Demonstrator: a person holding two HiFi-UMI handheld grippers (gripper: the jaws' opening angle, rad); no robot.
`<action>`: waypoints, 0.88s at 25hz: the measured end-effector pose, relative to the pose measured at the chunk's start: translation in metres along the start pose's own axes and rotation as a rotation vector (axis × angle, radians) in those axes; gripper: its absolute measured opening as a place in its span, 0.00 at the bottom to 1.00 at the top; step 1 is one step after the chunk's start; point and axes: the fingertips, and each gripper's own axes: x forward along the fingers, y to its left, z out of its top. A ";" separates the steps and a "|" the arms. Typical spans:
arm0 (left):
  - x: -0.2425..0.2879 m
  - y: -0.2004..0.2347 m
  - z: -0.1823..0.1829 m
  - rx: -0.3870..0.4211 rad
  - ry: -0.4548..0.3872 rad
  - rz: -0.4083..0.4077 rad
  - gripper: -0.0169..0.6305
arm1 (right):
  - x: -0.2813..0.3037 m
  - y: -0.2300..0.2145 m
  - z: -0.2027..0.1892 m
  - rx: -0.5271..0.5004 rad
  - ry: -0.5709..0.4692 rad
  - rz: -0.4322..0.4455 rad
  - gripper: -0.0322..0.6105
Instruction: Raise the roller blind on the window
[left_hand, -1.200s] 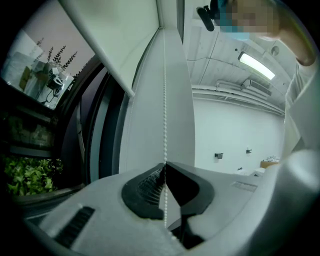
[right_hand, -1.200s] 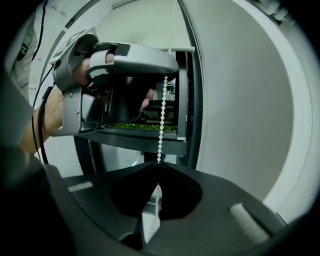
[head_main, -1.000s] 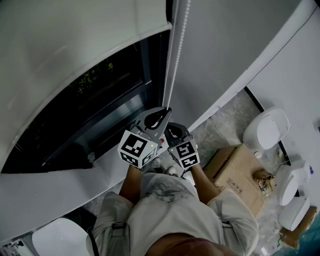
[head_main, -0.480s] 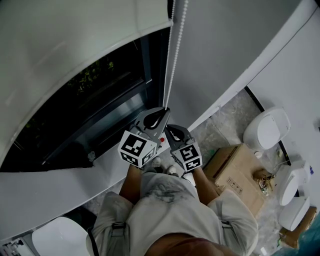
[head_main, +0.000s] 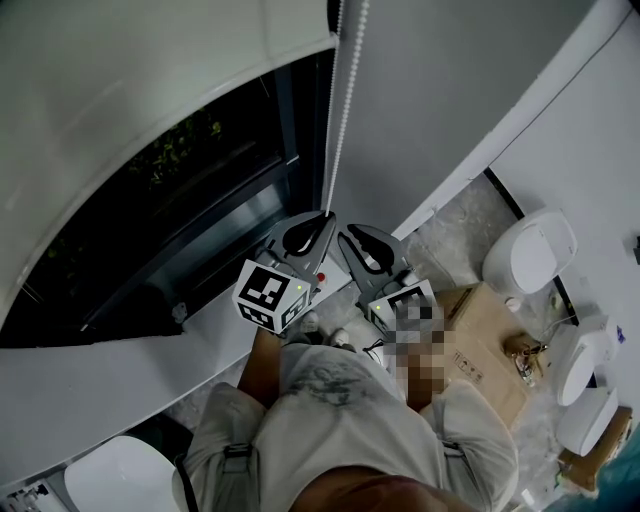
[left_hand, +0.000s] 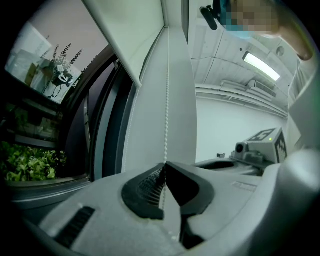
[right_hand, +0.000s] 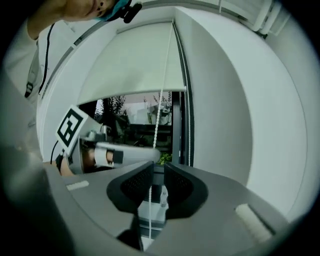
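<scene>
The pale roller blind (head_main: 150, 80) covers the upper part of the dark window (head_main: 180, 210), and its lower edge shows in the right gripper view (right_hand: 135, 65). A white bead chain (head_main: 340, 110) hangs down the frame on the right. My left gripper (head_main: 322, 218) is shut on the bead chain (left_hand: 166, 100), which enters between the pressed jaw tips (left_hand: 164, 165). My right gripper (head_main: 352, 240) sits just right of it, off the chain, with a narrow gap between its jaws (right_hand: 158, 167). Through that gap the chain (right_hand: 162, 85) shows farther off, by the left gripper (right_hand: 120, 155).
The white window sill (head_main: 120, 370) runs below the glass. On the floor to the right lie a cardboard box (head_main: 480, 350) and several white rounded fixtures (head_main: 528, 255). A white wall (head_main: 460, 90) stands to the right of the chain. The person's legs fill the bottom of the head view.
My right gripper has drawn away from the chain, to the right and a little down. The left gripper keeps its hold on the chain at nearly the same spot.
</scene>
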 end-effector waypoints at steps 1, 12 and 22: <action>0.000 0.000 0.000 -0.001 0.000 0.001 0.05 | -0.001 -0.001 0.012 -0.009 -0.018 0.002 0.17; 0.003 -0.002 0.002 0.006 0.010 -0.003 0.05 | 0.008 -0.010 0.117 -0.070 -0.173 0.022 0.21; 0.002 -0.006 0.003 0.006 0.011 -0.004 0.05 | 0.020 -0.009 0.171 -0.097 -0.257 0.079 0.21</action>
